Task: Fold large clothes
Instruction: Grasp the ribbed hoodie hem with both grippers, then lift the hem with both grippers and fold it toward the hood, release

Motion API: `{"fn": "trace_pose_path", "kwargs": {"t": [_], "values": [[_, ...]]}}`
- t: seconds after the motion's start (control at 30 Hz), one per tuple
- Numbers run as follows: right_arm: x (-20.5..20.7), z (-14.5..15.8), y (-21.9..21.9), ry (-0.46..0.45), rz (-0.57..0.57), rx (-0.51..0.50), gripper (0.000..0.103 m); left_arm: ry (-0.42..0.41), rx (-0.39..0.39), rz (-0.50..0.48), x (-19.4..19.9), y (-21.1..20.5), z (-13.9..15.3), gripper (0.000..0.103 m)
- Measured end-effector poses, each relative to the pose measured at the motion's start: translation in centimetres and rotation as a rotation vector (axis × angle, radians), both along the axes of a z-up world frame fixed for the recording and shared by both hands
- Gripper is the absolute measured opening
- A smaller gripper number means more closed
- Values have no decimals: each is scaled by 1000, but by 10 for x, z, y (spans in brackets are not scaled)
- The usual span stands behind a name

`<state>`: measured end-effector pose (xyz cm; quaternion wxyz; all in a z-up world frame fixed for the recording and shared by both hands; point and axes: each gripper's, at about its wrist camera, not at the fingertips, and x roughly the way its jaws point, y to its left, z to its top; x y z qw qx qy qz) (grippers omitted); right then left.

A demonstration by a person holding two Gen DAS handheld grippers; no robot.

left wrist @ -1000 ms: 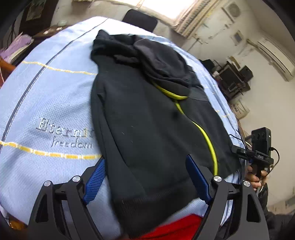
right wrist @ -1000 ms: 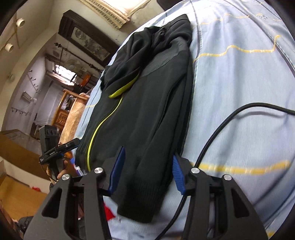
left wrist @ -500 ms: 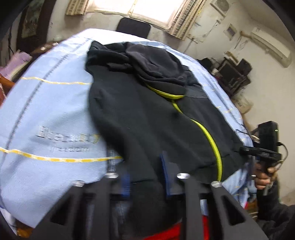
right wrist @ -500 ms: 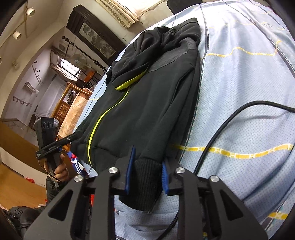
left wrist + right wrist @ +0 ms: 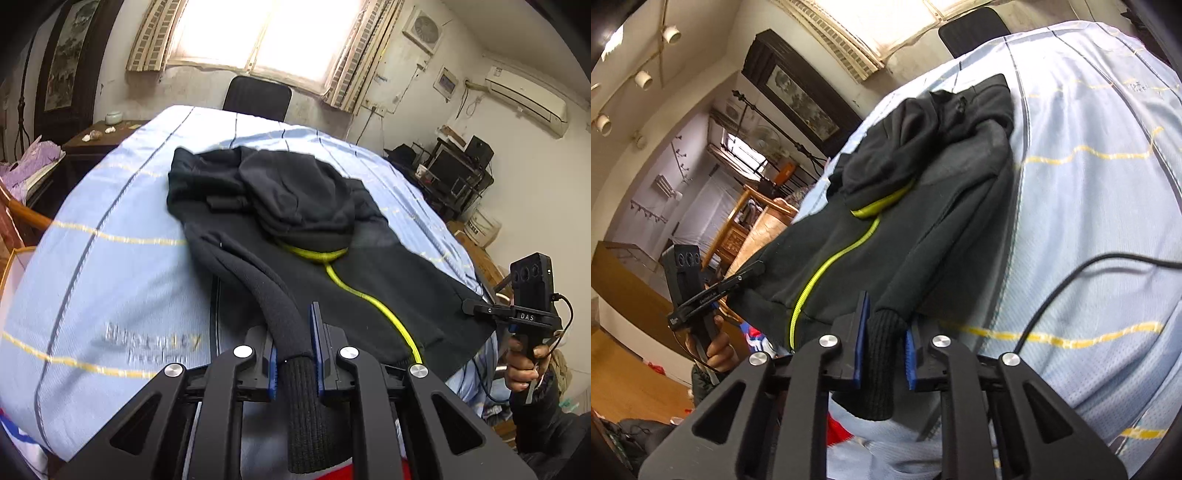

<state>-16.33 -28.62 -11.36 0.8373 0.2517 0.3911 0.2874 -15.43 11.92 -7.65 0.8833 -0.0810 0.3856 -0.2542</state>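
Observation:
A black hooded jacket (image 5: 332, 236) with a yellow-green zip (image 5: 369, 299) lies face up on a table under a light blue cloth (image 5: 110, 266); it also shows in the right wrist view (image 5: 886, 221). My left gripper (image 5: 295, 354) is shut on the ribbed cuff of the jacket's left sleeve (image 5: 266, 291), lifted off the cloth. My right gripper (image 5: 884, 343) is shut on the ribbed cuff of the other sleeve (image 5: 923, 266). The hood (image 5: 295, 195) is bunched at the far end.
A black cable (image 5: 1071, 280) runs over the cloth right of my right gripper. A black chair (image 5: 257, 96) stands at the table's far end. A cluttered side table (image 5: 92, 133) is at the far left. Shelves with equipment (image 5: 458, 173) stand right.
Both grippers went from open around the sleeve cuffs to shut on them. Both have since lifted and pulled the sleeves up off the cloth toward me.

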Motion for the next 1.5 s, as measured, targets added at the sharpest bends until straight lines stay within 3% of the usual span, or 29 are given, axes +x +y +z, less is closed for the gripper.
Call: {"fn": "trace_pose_path", "kwargs": {"t": [0.3,0.5,0.73,1.03,1.33,1.5], "values": [[35,49,-11,-74,-46,85,14,-48,-38,34,40,1,42,14],[86,81,-18,-95,-92,146,14,-53,-46,65,88,0,64,14],[159,90,-30,-86,-180,199,14,-17,-48,102,158,-7,62,14],[249,58,-28,8,-284,198,14,73,-39,182,242,-13,26,14],[311,-12,-28,146,-349,177,14,230,-52,232,311,-12,-54,14],[320,-29,-30,156,-332,160,13,196,-4,209,311,-19,-58,16]]}}
